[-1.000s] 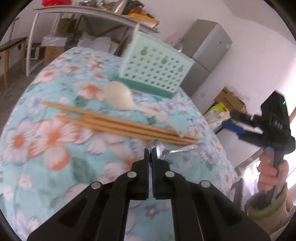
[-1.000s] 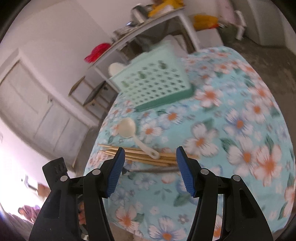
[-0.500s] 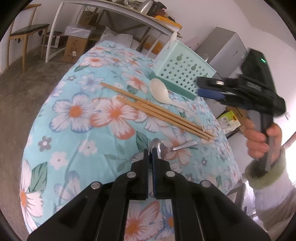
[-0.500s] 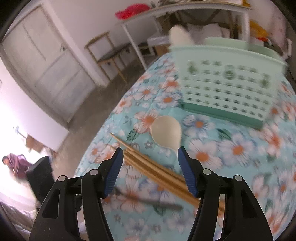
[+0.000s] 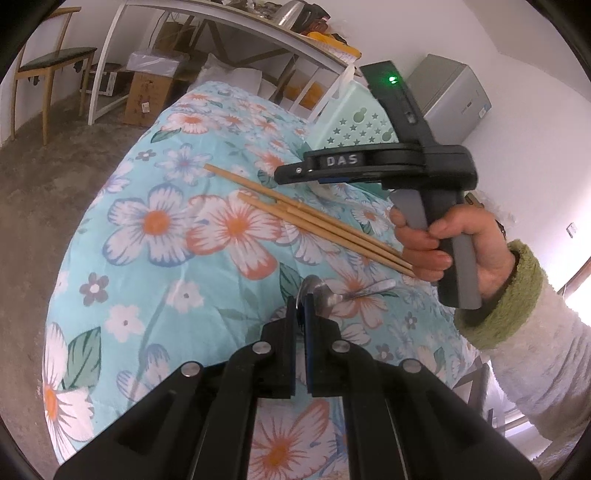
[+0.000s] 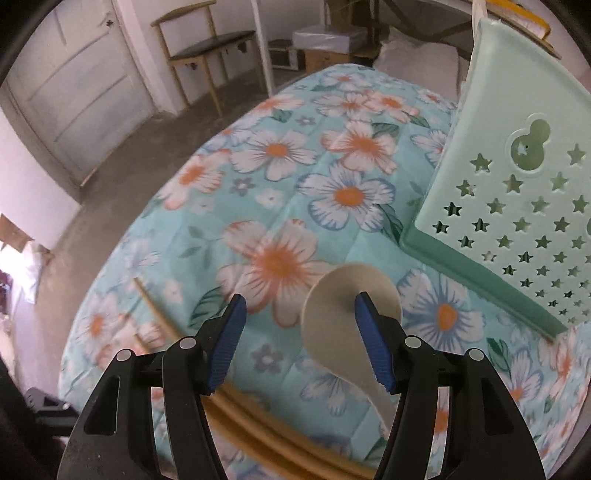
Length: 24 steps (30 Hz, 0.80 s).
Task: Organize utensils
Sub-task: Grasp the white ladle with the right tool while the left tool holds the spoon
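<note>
In the left wrist view my left gripper is shut and empty, its tips just short of the bowl of a metal spoon lying on the floral cloth. Several wooden chopsticks lie beyond it. My right gripper hovers over them, side-on. In the right wrist view my right gripper is open above a cream plastic spoon, whose bowl sits near the right finger. The mint utensil basket stands just behind, also in the left wrist view.
The table wears a turquoise floral cloth and drops off at its rounded edges. A white shelf table, cardboard boxes, a chair and a grey fridge stand behind it.
My right gripper has swung in over the table toward the cream spoon and basket, still open. My left gripper stays shut by the metal spoon.
</note>
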Each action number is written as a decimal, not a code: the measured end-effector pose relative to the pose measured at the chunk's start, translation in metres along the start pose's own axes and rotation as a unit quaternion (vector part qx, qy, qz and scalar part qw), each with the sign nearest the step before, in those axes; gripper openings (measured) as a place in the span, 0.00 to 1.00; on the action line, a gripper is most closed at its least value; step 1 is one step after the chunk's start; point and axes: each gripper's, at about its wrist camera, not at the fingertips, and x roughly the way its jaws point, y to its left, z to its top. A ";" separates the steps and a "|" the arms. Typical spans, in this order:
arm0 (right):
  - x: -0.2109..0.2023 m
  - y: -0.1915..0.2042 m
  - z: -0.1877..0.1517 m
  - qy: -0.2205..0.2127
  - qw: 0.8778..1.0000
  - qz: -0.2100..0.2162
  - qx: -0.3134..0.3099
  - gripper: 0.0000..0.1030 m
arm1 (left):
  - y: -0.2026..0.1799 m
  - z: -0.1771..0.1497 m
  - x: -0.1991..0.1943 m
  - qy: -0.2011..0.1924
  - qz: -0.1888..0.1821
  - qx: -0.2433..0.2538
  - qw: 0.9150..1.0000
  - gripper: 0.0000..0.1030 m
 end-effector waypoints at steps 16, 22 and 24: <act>-0.061 -0.016 -0.008 -0.090 0.995 -0.044 -0.006 0.02 | 0.004 0.000 -0.001 -0.012 -0.002 -0.025 1.000 0.03; -0.134 -0.032 -0.025 -0.177 0.983 -0.046 0.016 0.01 | -0.004 0.001 -0.009 -0.027 0.003 -0.019 0.999 0.02; -0.156 -0.041 -0.031 -0.204 0.977 -0.045 0.031 0.01 | -0.007 0.002 -0.012 -0.034 0.004 -0.019 0.999 0.01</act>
